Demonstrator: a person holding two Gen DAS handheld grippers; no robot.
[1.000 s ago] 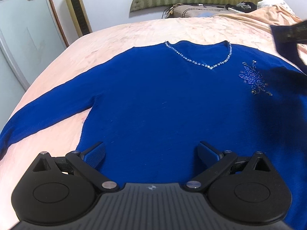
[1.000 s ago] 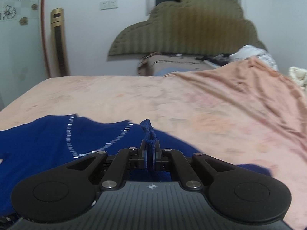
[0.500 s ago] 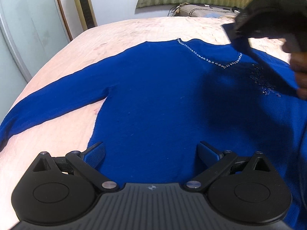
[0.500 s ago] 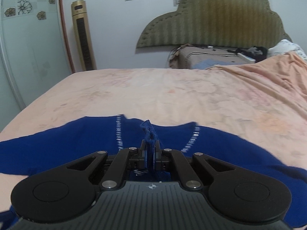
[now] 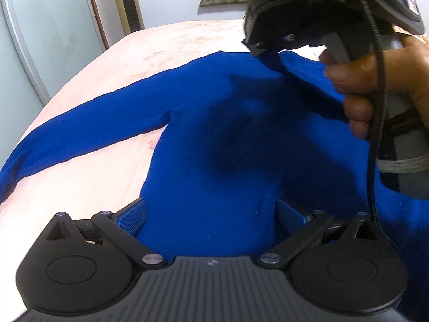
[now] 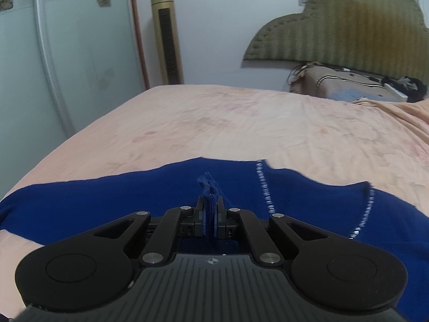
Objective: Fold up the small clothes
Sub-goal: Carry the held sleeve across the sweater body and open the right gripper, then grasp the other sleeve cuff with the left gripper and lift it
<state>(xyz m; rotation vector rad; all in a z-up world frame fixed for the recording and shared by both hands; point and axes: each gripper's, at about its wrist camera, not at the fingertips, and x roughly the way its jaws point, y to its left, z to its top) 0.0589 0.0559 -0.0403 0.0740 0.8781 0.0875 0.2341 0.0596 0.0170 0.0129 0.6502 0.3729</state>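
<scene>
here one blue sweater (image 5: pixel 219 139) lies spread flat on the peach bed sheet (image 6: pixel 241 123), its front up, and it is the only garment being handled. from the left wrist view its body fills the middle of the frame, with one long sleeve (image 5: pixel 80 136) stretched out across the sheet toward the left edge. the left gripper (image 5: pixel 211 216) hovers low over the sweater's lower body with its jaws spread wide; the two blue pads stand far apart, one at each side, and the knit lies below and between them with nothing pinched. the right gripper (image 6: pixel 210 209) has its jaws pressed together on a small bunch of the same blue fabric, which sticks up in a ragged tuft just past the pads. in the left wrist view that second tool (image 5: pixel 264 47) hangs above the sweater's upper right part, held by a person's hand (image 5: pixel 375 80), and a band of blue cloth runs taut from its tips down to the rest of the garment, so that part is lifted off the bed while the rest stays flat. a dark shadow falls on the chest beneath it. from the right wrist view one beaded neckline trim (image 6: pixel 264 187) shows in two shiny strands just right of the clamped tuft. counted: one sweater, two grippers, one hand in sight.
</scene>
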